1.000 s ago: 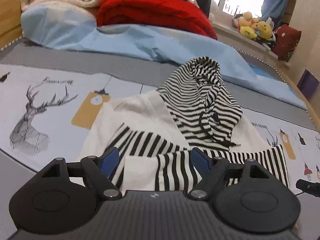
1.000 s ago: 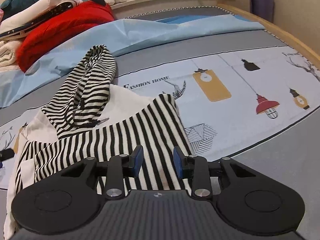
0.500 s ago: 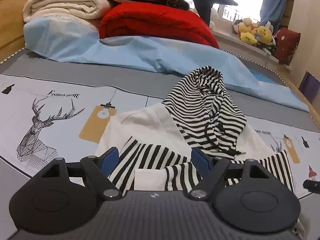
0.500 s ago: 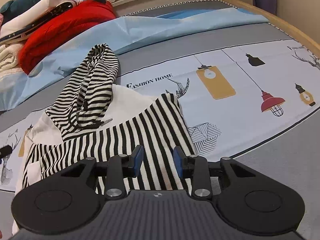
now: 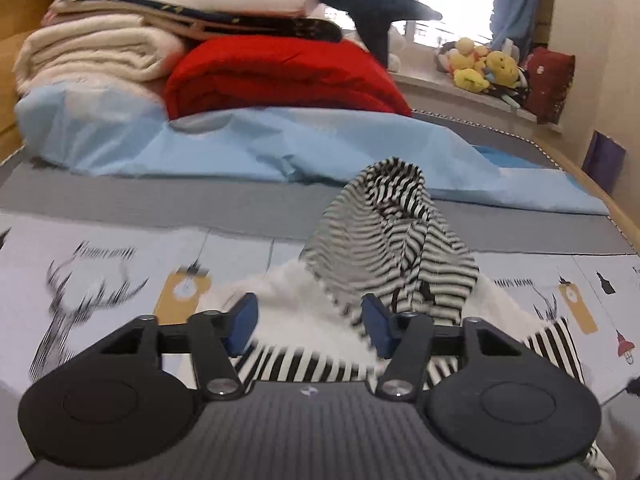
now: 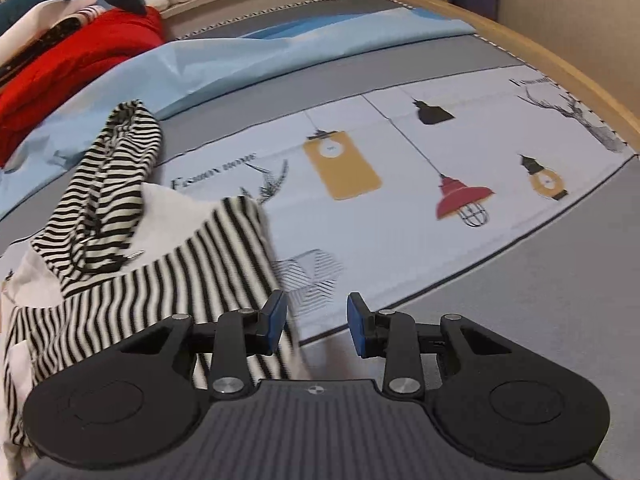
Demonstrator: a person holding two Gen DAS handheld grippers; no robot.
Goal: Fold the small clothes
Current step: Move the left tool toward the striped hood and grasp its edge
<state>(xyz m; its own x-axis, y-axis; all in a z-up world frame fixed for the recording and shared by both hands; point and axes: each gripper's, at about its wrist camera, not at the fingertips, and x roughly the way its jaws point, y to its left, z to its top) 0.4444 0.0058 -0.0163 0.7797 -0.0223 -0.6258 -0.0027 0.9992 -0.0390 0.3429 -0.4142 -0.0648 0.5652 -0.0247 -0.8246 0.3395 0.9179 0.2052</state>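
A small white hoodie point(image 5: 304, 292) with a black-and-white striped hood point(image 5: 392, 232) and striped sleeves lies on the printed bed sheet point(image 6: 400, 208). My left gripper point(image 5: 308, 326) hovers over its near part, and its jaws are closing. White and striped cloth shows in the gap, but the blue pads point(image 5: 240, 324) do not press on it. My right gripper point(image 6: 316, 322) stands open over the bare sheet, just right of the folded striped sleeve point(image 6: 200, 272). The sleeve's edge lies beside its left finger point(image 6: 276, 320). The hood point(image 6: 108, 200) trails off to the far left.
A red quilt point(image 5: 280, 76) and folded cream blankets point(image 5: 96, 52) are stacked at the head of the bed over a light blue sheet point(image 5: 280, 144). Plush toys point(image 5: 480, 68) sit on the window ledge. The wooden bed frame point(image 6: 560, 68) curves along the right.
My left gripper has drawn back and up, and its jaws stand narrower. My right gripper has slid right, off the striped sleeve and over the bare sheet.
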